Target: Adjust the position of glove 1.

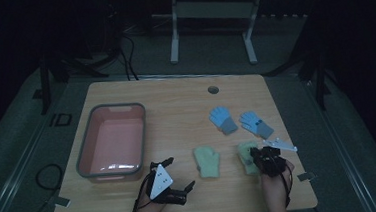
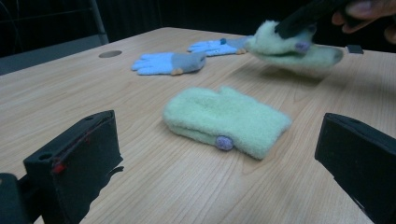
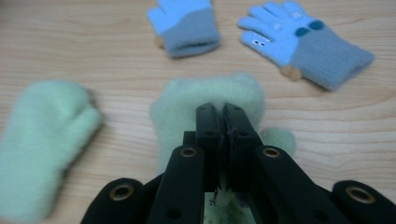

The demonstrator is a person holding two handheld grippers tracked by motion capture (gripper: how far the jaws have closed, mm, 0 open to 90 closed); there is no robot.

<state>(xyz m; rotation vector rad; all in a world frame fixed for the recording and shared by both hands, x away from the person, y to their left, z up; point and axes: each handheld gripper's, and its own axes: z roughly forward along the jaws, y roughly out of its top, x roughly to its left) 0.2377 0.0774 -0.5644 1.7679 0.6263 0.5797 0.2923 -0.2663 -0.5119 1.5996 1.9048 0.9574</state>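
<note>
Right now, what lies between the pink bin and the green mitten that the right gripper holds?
In the high view, the other green mitten lies on the bare wood between the pink bin and the held mitten; the open left gripper sits nearer the bin.

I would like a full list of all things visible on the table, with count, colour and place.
Green mittens: 2; one flat at front centre, one pinched by the right tongs.
Blue gloves: 2, grey cuffs; left, right, behind the mittens.
Tub: 1, pink with grey rim, left side.
Table: 1, light wood.
Left tongs: black, open, facing the flat mitten.
Right tongs: black, shut on the mitten.
Hands: 2, front edge.
</note>
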